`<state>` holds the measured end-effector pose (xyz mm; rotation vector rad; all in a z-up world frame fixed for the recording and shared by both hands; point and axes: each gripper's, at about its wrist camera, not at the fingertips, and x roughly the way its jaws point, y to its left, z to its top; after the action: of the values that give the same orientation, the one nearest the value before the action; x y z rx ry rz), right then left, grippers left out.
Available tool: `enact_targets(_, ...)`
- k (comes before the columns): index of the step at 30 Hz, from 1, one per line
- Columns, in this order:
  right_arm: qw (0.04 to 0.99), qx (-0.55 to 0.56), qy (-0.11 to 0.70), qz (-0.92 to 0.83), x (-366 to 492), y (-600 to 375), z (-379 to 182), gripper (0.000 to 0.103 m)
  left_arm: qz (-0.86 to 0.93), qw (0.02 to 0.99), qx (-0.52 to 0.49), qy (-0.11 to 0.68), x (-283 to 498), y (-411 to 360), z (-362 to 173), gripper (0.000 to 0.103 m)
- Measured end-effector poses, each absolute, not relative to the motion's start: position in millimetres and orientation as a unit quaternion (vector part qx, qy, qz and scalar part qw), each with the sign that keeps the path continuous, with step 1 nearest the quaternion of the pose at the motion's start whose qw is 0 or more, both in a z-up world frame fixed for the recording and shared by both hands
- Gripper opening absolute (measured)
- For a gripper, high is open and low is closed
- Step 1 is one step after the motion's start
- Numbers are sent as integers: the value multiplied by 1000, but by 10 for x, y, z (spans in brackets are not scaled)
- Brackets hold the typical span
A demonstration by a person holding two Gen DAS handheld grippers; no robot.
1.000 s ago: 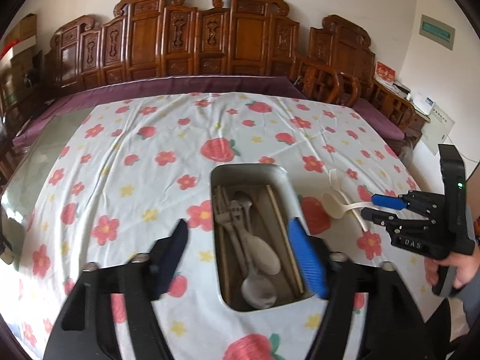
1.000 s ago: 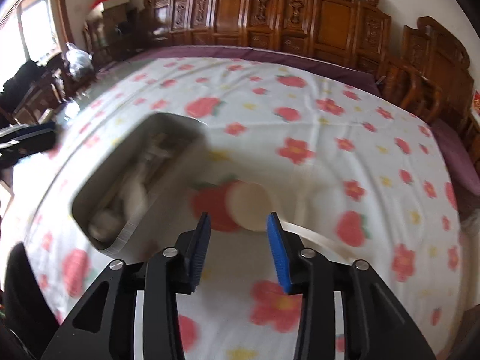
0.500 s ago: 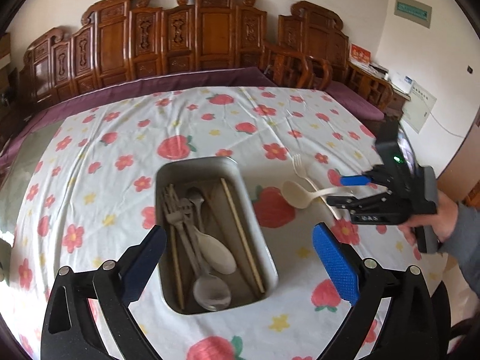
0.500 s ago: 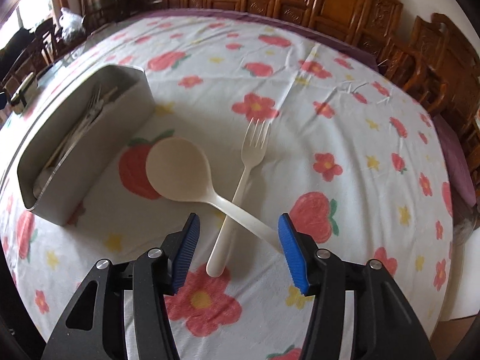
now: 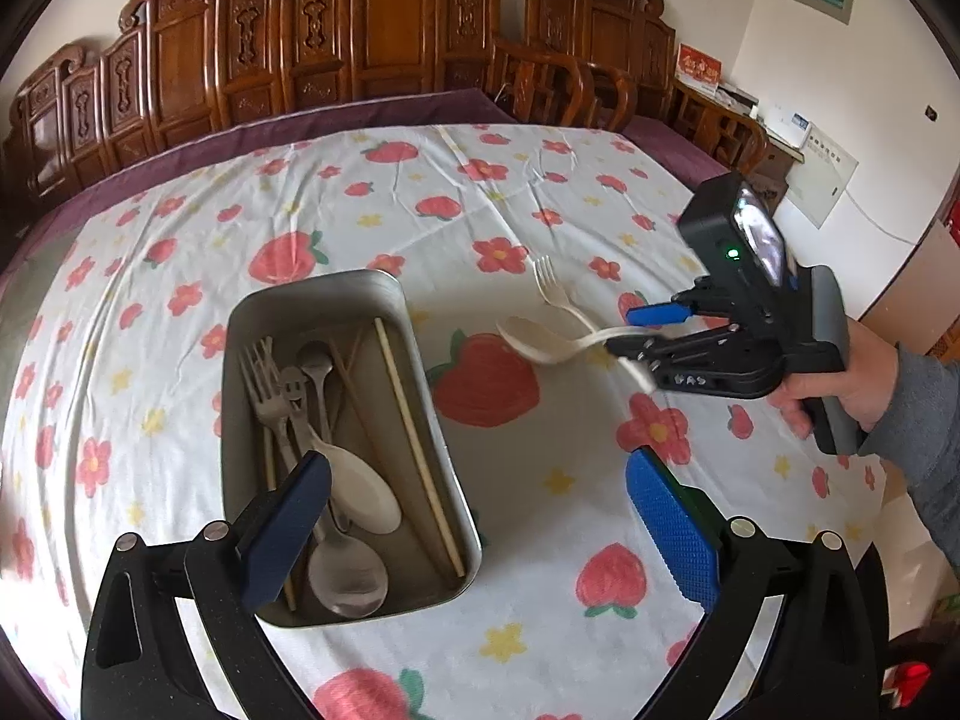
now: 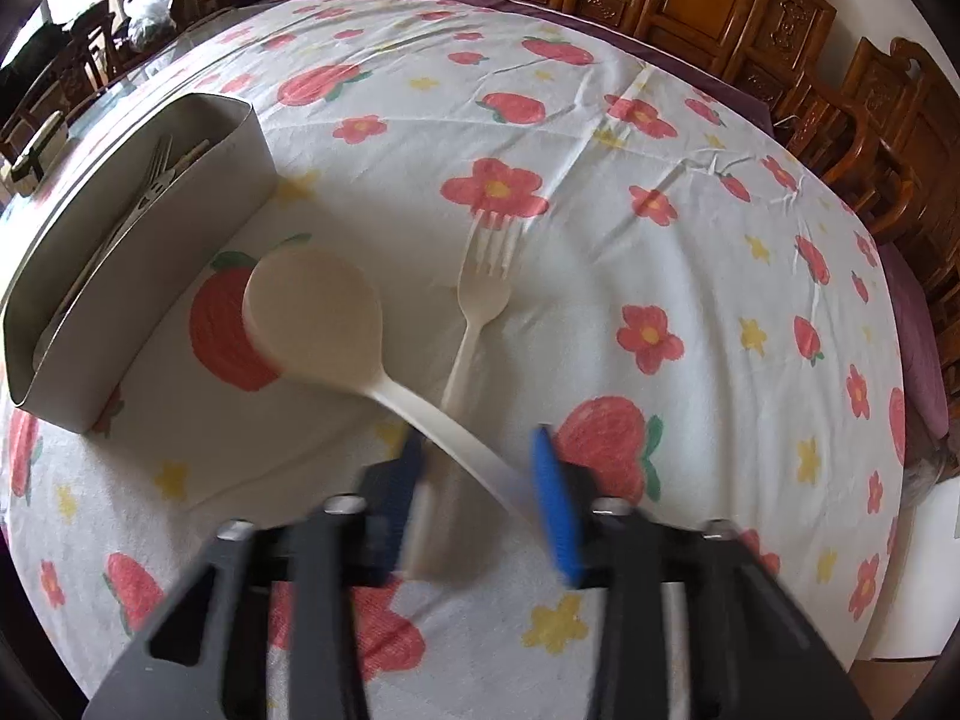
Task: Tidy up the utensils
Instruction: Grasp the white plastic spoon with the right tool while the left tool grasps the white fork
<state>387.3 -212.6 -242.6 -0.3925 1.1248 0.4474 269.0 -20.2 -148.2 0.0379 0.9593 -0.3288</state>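
Floral tablecloth (image 5: 372, 204) under everything, carved wooden chairs (image 5: 384, 30) at far edge. My left gripper (image 5: 480, 516) hung wide apart, nothing between pads, over near end of metal tin (image 5: 354, 291) holding forks, spoons, chopsticks. My right gripper (image 6: 474, 486) had just been closing around cream spoon (image 6: 318, 312) handle; blurry, couldn't tell if pads pressed yet. Spoon crossed over cream fork (image 6: 480, 300), both on cloth just beside tin.
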Motion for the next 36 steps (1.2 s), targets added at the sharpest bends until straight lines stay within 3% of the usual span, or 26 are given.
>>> enact_targets(4,810,-160,518,224,3793,-2227,-2352,5,-149,872,26,466,2764,-279,-1488,95)
enact_targets(16,859,-61,469,197,3239,-2799,-1994,5,-155,870,21,467,3022,-671,-1458,95)
enact_targets(34,878,39,464,115,2572,-3473,-2146,5,-148,844,52,512,3718,-1555,-1928,95)
enact_targets(36,878,38,464,114,2560,-3481,-2157,5,-151,838,43,523,3788,-1589,-1989,91)
